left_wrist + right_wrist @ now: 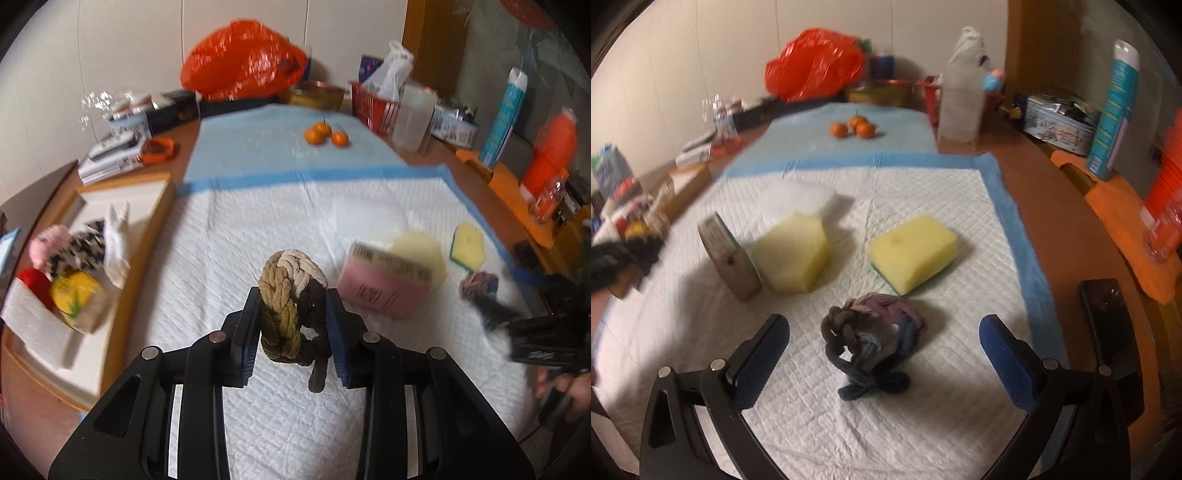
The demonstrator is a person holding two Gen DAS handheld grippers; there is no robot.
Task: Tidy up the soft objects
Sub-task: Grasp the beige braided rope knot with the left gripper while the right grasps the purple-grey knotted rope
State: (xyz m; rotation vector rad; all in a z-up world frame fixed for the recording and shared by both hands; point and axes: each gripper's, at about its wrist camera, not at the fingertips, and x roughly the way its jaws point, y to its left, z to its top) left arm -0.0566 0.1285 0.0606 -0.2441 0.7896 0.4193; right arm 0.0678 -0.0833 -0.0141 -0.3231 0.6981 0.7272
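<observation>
Knot of brown rope [293, 306] clamped in left claw [293, 325]; right claw [884, 358] gapes around purple knot [873, 343].

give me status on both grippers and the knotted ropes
Left gripper shut on tan-and-brown knotted rope. Right gripper open around purple-grey knotted rope, not touching. Nothing in the way.

Blurred pink box [386, 284] (label unreadable)

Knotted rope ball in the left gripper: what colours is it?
Tan, cream, olive and dark brown knotted rope ball, clearest in the left wrist view.
</observation>
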